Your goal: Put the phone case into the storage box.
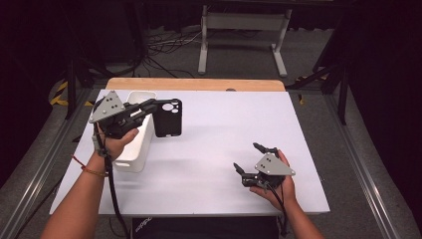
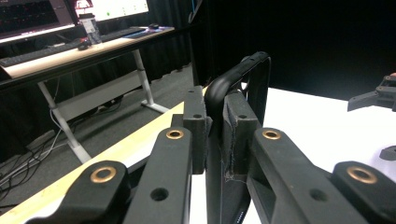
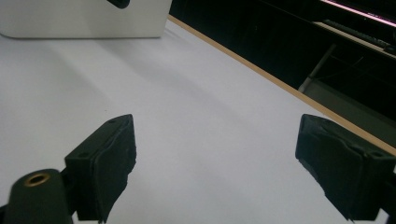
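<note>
Left gripper (image 2: 212,140) clamped on phone case (image 1: 167,117) edge — held above table beside white bin (image 1: 135,130) | right gripper (image 1: 249,159) wide open, empty | risk: thin-edge grip — case could pivot or slip.

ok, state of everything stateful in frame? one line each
left claw: shut on the black rubbery phone case, gripping its edge
black rubbery phone case: held clear of the table, beside the bin, with no phone in it
white rectangular plastic bin: upright on the table, open top
right claw: open, nothing between its jaws, low over the white table
</note>
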The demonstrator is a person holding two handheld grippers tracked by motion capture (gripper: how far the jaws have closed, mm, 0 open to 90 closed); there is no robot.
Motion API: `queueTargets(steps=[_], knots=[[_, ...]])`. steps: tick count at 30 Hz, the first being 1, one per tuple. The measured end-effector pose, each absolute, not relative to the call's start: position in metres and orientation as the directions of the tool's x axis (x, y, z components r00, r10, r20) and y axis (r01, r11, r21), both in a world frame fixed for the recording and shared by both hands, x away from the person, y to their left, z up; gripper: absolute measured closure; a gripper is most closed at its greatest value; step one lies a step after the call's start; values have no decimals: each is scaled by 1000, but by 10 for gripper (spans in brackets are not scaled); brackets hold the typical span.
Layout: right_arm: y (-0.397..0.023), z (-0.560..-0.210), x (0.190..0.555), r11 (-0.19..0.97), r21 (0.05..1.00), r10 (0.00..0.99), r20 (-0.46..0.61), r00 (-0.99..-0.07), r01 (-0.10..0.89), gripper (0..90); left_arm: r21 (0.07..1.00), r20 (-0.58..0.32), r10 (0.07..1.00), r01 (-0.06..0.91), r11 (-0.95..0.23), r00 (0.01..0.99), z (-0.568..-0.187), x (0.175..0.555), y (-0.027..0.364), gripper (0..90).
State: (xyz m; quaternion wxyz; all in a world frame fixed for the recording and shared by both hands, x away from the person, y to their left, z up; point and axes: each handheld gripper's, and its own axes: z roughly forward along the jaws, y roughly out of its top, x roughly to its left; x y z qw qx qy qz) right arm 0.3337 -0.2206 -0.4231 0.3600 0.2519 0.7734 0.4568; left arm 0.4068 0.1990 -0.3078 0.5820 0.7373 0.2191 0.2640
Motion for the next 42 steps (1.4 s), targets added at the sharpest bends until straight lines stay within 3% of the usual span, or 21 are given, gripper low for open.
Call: queueTargets(steps=[42], knots=[[-220, -423, 334, 454, 889, 720, -327, -613, 59, 133, 976, 144, 678, 8, -217, 721, -292, 420, 242, 822]])
